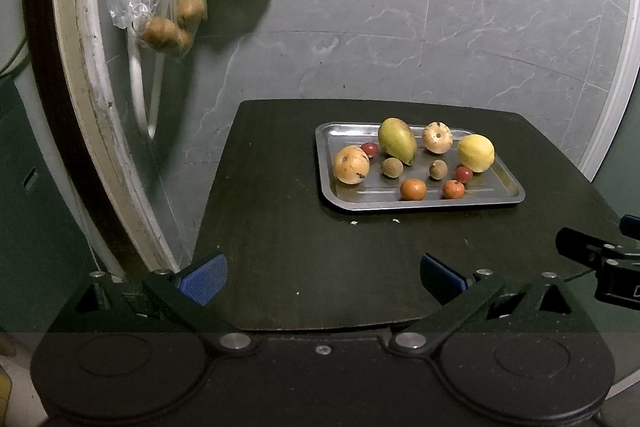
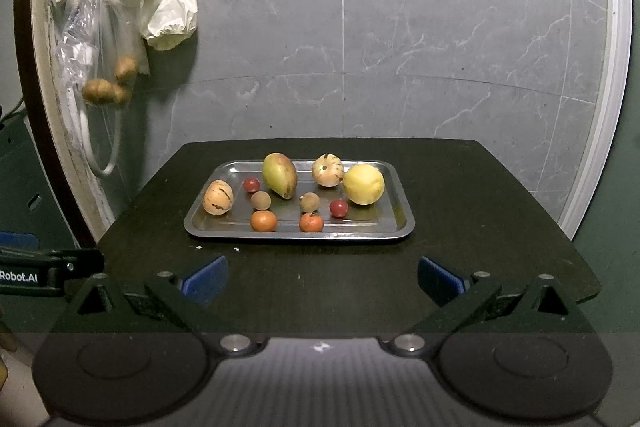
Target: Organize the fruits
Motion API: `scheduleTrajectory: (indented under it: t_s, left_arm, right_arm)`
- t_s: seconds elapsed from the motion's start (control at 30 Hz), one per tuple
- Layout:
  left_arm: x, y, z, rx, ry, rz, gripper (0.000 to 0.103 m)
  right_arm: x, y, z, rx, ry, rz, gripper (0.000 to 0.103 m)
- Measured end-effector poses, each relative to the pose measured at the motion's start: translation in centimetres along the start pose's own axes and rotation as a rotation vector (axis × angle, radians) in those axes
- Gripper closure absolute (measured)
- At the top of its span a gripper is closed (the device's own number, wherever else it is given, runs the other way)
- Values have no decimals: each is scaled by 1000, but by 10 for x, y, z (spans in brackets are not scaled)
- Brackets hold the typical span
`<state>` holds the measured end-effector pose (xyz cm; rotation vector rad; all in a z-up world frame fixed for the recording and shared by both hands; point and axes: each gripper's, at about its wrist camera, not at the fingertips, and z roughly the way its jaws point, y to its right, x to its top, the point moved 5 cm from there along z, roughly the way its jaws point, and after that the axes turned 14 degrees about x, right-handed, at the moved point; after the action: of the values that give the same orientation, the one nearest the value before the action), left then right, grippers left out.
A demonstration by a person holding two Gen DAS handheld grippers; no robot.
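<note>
Grey marble wall behind a dark table (image 2: 460, 247), with the tray (image 2: 400, 223) of fruits (image 2: 363, 184) sitting at 12 o'clock from the right tongs (image 2: 322, 279). Both left tongs (image 1: 323, 277) and right tongs are spread wide, gripping nothing, well short of the tray.

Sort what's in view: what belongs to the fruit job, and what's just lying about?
Job: tray; on it mango, lemon, two striped melons, small red, brown and orange fruits.
Lying about: hanging bag of brown fruits, pale bag, white crumbs.
</note>
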<state>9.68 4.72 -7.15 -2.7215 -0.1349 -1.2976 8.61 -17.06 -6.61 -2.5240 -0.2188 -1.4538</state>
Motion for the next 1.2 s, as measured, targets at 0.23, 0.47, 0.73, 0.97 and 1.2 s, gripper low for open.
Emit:
scheduleTrajectory:
  t_s: [0.23,0.47,0.73,0.97,1.2]
  left_arm:
    - [3,3,5,-3,9,22,1]
    - [5,7,5,-17,6,30,1]
    - [6,8,11,-17,-4,39,1]
    - [7,5,18,-15,-13,37,1]
    - [10,2,25,-16,-21,31,1]
  right_arm:
    - [0,-2,3,-3,-3,0,0]
    - [1,-1,8,-5,-10,1,0]
    - [3,0,14,-8,-20,3,0]
    - [4,-1,19,-11,-29,5,0]
    - [7,-2,28,-9,-42,4,0]
